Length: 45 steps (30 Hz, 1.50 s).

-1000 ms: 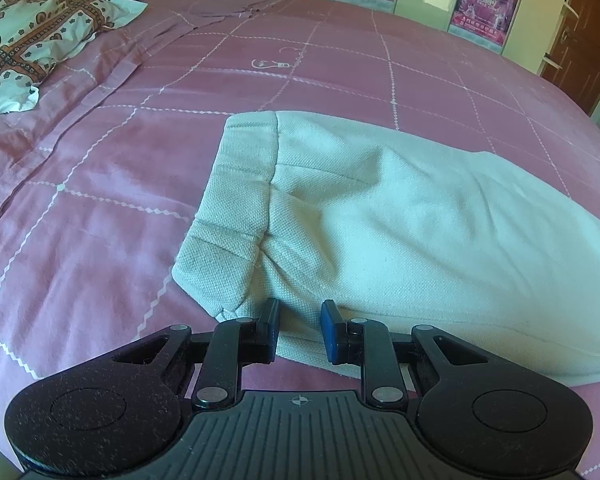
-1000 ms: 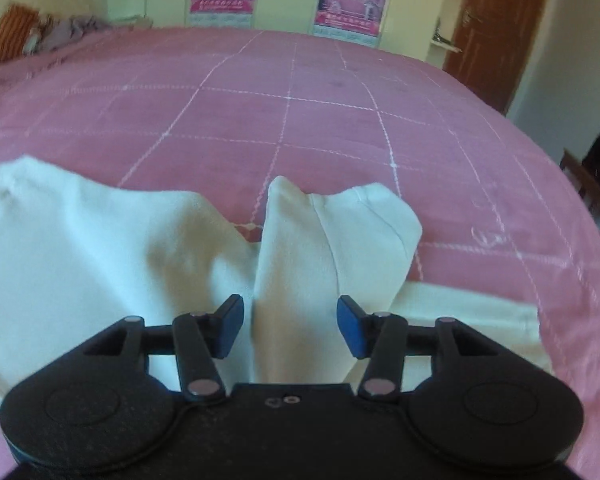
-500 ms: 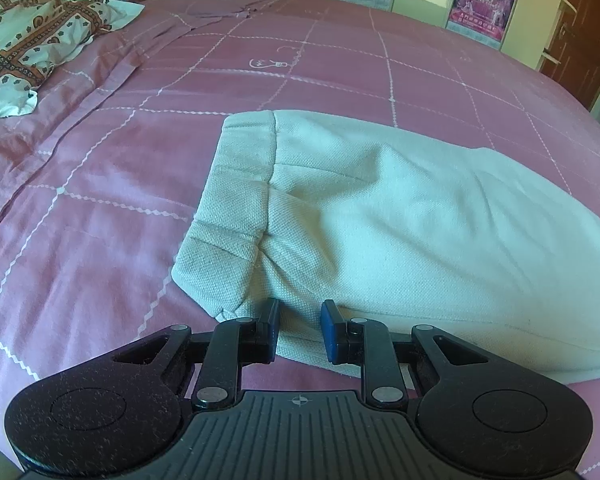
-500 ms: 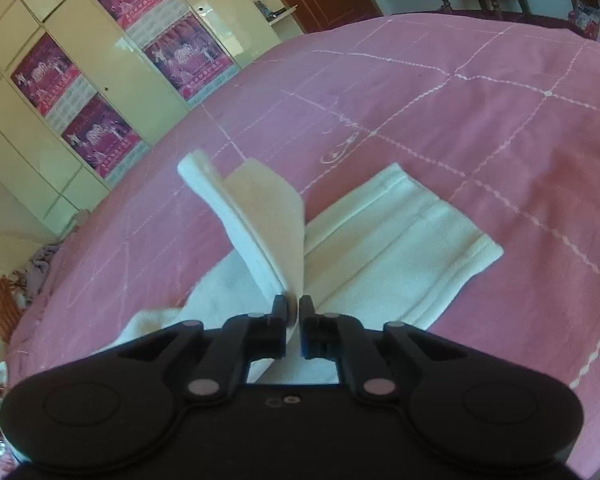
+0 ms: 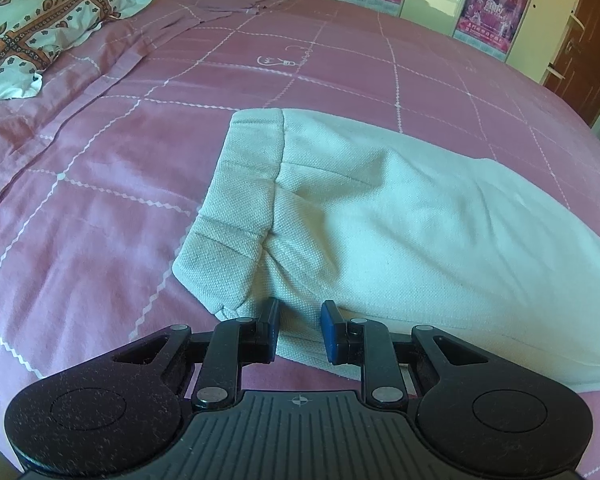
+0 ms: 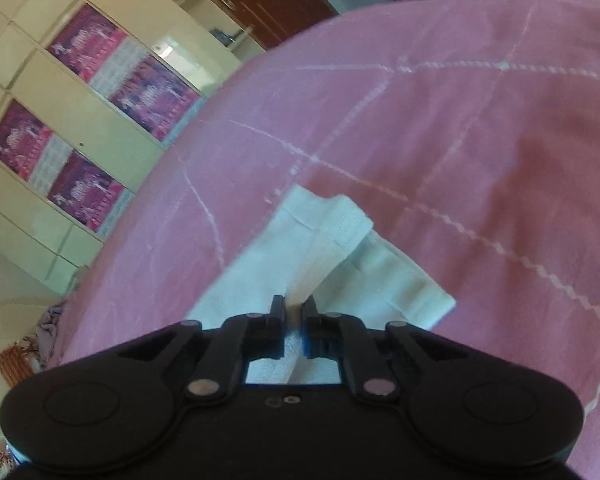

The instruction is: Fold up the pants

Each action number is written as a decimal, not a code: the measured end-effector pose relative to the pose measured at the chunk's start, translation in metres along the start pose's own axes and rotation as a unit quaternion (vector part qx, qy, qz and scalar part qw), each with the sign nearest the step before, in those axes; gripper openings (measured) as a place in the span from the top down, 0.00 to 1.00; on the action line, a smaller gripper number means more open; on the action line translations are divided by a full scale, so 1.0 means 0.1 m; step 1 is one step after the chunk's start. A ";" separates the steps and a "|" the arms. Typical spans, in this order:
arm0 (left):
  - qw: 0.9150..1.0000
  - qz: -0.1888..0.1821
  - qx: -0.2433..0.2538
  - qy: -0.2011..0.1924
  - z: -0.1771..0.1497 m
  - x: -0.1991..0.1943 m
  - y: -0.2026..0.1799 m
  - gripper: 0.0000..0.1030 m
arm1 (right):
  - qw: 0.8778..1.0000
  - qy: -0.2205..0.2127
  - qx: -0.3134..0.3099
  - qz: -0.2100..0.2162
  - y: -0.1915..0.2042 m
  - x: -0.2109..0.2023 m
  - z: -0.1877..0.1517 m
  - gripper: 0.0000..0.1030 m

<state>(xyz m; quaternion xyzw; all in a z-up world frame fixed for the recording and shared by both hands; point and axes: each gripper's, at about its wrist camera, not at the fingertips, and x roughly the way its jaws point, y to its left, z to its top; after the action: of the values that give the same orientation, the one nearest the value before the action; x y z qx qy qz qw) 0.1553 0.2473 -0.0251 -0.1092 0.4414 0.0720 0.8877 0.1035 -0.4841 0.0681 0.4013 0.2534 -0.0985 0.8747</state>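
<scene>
Pants of pale cream cloth lay spread on the pink bedspread, straight ahead of the left gripper and running off to its right. Their waistband end sat just ahead and slightly left of that gripper's fingertips, with the near edge of the cloth passing between the 2 blue pads. The pads stood apart with fabric lying in the gap, not pressed from either side — the left gripper was open around the edge.

From the right wrist view, tilted and somewhat blurred, the right gripper had its 2 fingers drawn close together on a strip of the pants, clamping it. The held strip rose from the fingertips and ran forward, its cuffed end folded over; a second layer of cloth lay flat on the bedspread just to the right of the held piece.

Far ahead and left of the left gripper, a patterned pillow rested on the bed. Cream wardrobe doors carrying purple posters stood beyond the bed — up and to the left of the right gripper.
</scene>
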 end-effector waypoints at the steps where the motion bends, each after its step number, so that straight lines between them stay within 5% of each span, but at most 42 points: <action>1: 1.000 0.000 0.000 0.000 0.00 0.00 0.00 0.78 | 1.000 -0.015 -0.011 0.013 0.06 -0.13 0.02 0.93; 4: 1.000 -0.001 0.000 0.000 0.00 0.01 0.00 0.78 | 1.000 -0.022 -0.022 0.000 0.16 -0.34 0.00 0.93; 8: 1.000 -0.003 -0.002 -0.001 0.00 0.00 0.00 0.77 | 0.996 0.050 0.009 -0.067 -0.19 0.01 -0.04 0.93; 10: 1.000 -0.004 -0.005 -0.010 0.00 -0.05 0.01 0.77 | 0.996 0.053 0.046 -0.049 -0.31 0.03 -0.03 0.88; 11: 1.000 -0.006 -0.014 -0.023 0.00 -0.13 0.03 0.77 | 0.997 0.037 0.035 -0.053 -0.27 -0.04 -0.03 0.79; 13: 0.996 -0.012 -0.050 -0.073 -0.04 -0.33 0.12 0.76 | 0.998 0.028 0.023 -0.058 -0.23 -0.11 -0.03 0.77; 16: 0.985 0.004 -0.115 -0.126 -0.11 -0.56 0.33 0.21 | 0.998 0.031 0.008 -0.057 -0.19 -0.22 -0.08 0.73; 18: 0.982 -0.003 -0.131 -0.139 -0.13 -0.61 0.44 0.20 | 0.999 0.015 -0.016 -0.048 -0.11 -0.33 -0.13 0.72; 25: 0.987 -0.010 -0.148 -0.065 -0.06 -0.18 0.53 0.32 | 0.989 -0.011 -0.147 -0.020 0.46 -0.33 -0.30 0.66; 27: 0.986 -0.014 -0.157 -0.044 -0.06 -0.01 0.55 0.48 | 0.985 -0.011 -0.169 -0.028 0.62 -0.24 -0.35 0.64; 28: 0.985 -0.029 -0.164 -0.040 -0.07 0.05 0.57 0.69 | 0.985 -0.007 -0.170 -0.031 0.66 -0.19 -0.37 0.63; 31: 0.978 -0.042 -0.188 -0.074 -0.13 -0.04 0.65 0.85 | 0.986 0.014 -0.157 -0.053 0.65 -0.05 -0.40 0.63; 34: 0.980 -0.056 -0.187 -0.045 -0.20 0.08 0.76 0.85 | 0.980 0.054 -0.142 -0.125 0.51 0.13 -0.42 0.64; 37: 0.982 -0.068 -0.166 -0.051 -0.13 -0.01 0.76 0.82 | 0.974 0.057 -0.181 -0.123 0.63 0.19 -0.40 0.61; 39: 0.984 -0.059 -0.154 -0.065 -0.09 -0.15 0.73 0.76 | 0.976 0.049 -0.199 -0.070 0.79 0.14 -0.40 0.61; 40: 0.984 -0.051 -0.152 -0.074 -0.08 -0.21 0.71 0.63 | 0.975 0.048 -0.210 -0.046 0.89 0.15 -0.42 0.61; 41: 0.983 -0.042 -0.154 -0.093 -0.07 -0.29 0.72 0.38 | 0.973 0.050 -0.224 -0.028 0.99 0.18 -0.44 0.61; 42: 0.981 -0.032 -0.160 -0.108 -0.07 -0.35 0.72 0.27 | 0.970 0.053 -0.237 -0.002 1.14 0.23 -0.47 0.61; 43: 0.979 -0.022 -0.167 -0.119 -0.06 -0.38 0.71 0.19 | 0.967 0.062 -0.245 0.024 1.29 0.31 -0.50 0.61; 45: 0.974 -0.027 -0.184 -0.131 -0.05 -0.39 0.71 0.19 | 0.957 0.085 -0.265 0.078 1.62 0.51 -0.60 0.61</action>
<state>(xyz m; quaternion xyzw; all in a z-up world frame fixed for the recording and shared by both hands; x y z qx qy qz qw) 0.1119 0.3131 -0.0063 -0.2724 0.2974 0.1419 0.9040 0.1861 -0.3302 0.1142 0.1806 0.3116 0.0751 0.9299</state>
